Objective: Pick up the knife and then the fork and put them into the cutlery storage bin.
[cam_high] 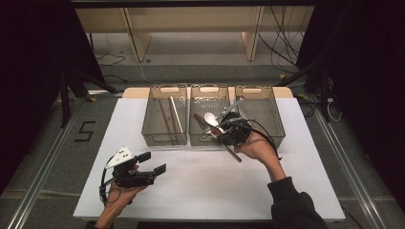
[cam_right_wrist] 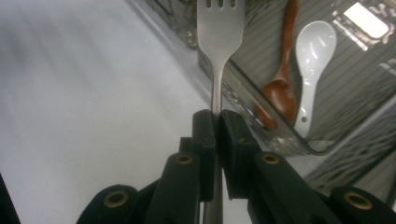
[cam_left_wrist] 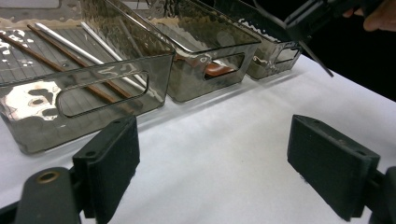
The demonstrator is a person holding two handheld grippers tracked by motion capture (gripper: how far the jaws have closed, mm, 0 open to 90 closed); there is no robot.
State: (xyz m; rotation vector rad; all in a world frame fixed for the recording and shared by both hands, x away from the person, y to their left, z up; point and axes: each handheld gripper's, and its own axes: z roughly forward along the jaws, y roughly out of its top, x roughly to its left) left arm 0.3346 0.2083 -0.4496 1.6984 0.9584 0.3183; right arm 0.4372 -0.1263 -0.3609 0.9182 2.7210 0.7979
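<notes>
A: Clamping a metal fork (cam_right_wrist: 219, 32) by its handle, the right gripper (cam_right_wrist: 215, 122) has its two black jaws pressed almost together on the thin shaft. The tines point away from the jaws, towards the bins.

B: And where is that in the scene?

A: In the high view the right gripper (cam_high: 232, 132) hangs above the near edge of the middle bin (cam_high: 208, 95), with the fork (cam_high: 231, 108) slanting up and to the far right, its head over the gap between the middle and right bins. The handle's other end sticks out towards the near side, past the hand.

B: What lies under it?

A: In the right gripper view, a white ceramic spoon (cam_right_wrist: 312, 56) and a brown wooden spoon (cam_right_wrist: 283, 88) lie side by side on the floor of the smoky plastic bin (cam_right_wrist: 308, 147), just right of the fork's neck.

B: And the other hand?

A: The left gripper (cam_high: 152, 162) rests low over the near left part of the white table (cam_high: 200, 186), its jaws spread wide with nothing between them. It points right.

B: Further out?

A: In the left gripper view, the left bin (cam_left_wrist: 28, 135) holds brown chopsticks (cam_left_wrist: 70, 70) and pale metal ones (cam_left_wrist: 88, 53), lying lengthwise. The right bin (cam_high: 260, 102) stands at the far right, touching the middle one.
</notes>
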